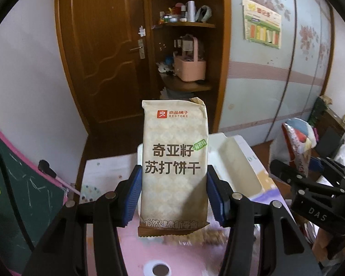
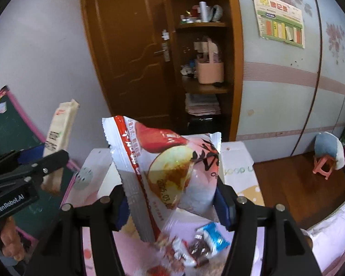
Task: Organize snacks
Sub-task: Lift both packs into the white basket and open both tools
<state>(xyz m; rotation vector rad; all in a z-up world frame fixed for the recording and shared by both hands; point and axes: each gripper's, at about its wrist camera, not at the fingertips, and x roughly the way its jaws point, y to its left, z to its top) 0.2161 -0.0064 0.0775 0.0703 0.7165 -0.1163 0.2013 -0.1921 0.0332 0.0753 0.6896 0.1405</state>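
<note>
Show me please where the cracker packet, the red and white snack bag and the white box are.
cracker packet (image 1: 174, 161): left wrist view, middle of its front.
red and white snack bag (image 2: 172, 168): right wrist view, its printed front.
white box (image 1: 237, 161): left wrist view, inner wall.

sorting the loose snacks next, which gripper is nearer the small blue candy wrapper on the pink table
Right. The right gripper, shut on a white snack bag, hangs just above the blue wrapper. The left gripper is off to the side, holding a cracker pack.
</note>
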